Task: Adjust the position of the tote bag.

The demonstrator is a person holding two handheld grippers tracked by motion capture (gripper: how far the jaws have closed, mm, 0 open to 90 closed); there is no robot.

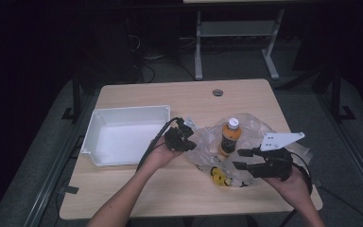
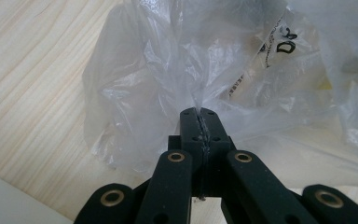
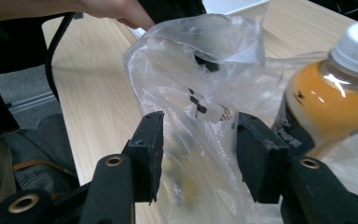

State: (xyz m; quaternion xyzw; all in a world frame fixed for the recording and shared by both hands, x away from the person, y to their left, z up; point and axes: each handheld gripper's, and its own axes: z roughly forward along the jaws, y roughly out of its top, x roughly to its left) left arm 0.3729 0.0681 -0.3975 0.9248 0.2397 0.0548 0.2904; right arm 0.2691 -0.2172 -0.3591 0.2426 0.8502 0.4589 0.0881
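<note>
Right now the left gripper [image 2: 199,116] has its jaws pressed together on a pinched fold of the clear plastic bag [image 2: 168,79]; in the left gripper view the film runs up out of the seam between the two black pads and fans out over the pale wooden table [image 2: 32,93]. From the high view this gripper [image 1: 189,137] sits at the bag's left edge, just right of the white plastic bin [image 1: 123,135], which lies on the left half of the table.

The right gripper [image 3: 198,154] has its jaws apart, with a loose part of the bag between the pads; neither pad visibly presses on the film. In the high view it [image 1: 238,158] is at the near right side of the bag [image 1: 255,127], a grey three-cornered plate on its top.

An orange juice bottle [image 1: 229,137] with a white cap stands upright in the middle of the crumpled bag, between the two grippers. The right gripper view shows it [image 3: 335,102] close at the right, its orange liquid and dark label seen beside the film. Small yellow items [image 1: 219,176] lie at the near edge of the bag, left of the right gripper; what they are cannot be told.
</note>
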